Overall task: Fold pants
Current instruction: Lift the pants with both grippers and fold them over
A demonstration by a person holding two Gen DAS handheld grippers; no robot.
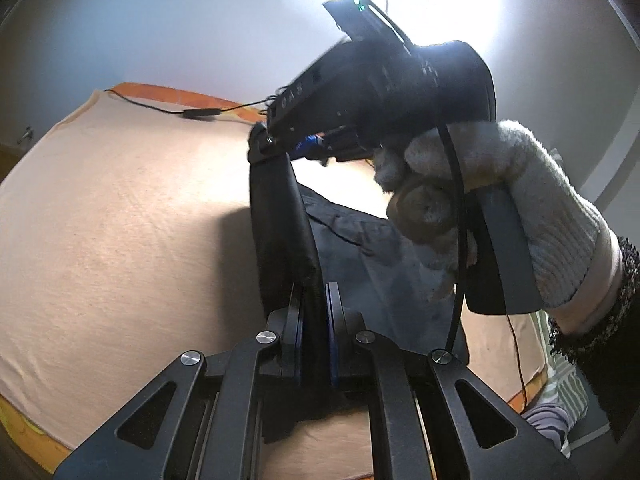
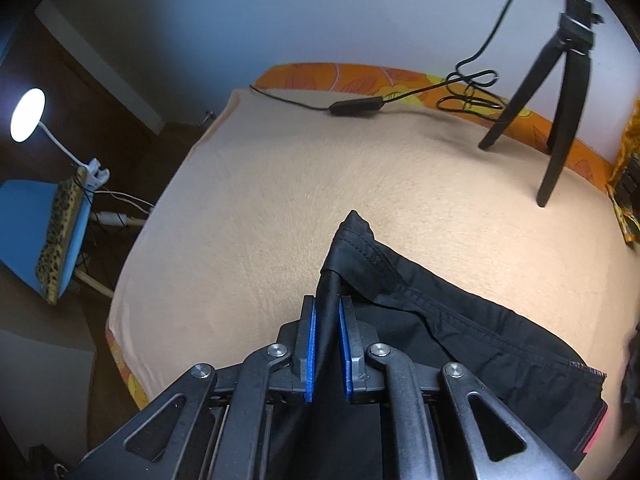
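Left tongs (image 1: 314, 312) and right tongs (image 2: 328, 332) each pinch black pants (image 2: 460, 320), lifted near the bed's (image 2: 260, 200) right edge; bare sheet lies open leftward.

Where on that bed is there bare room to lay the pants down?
The wide peach sheet is bare from its left edge across to the black pants. It is crowded along the far edge, where a cable lies, and at the far right, where a tripod stands.
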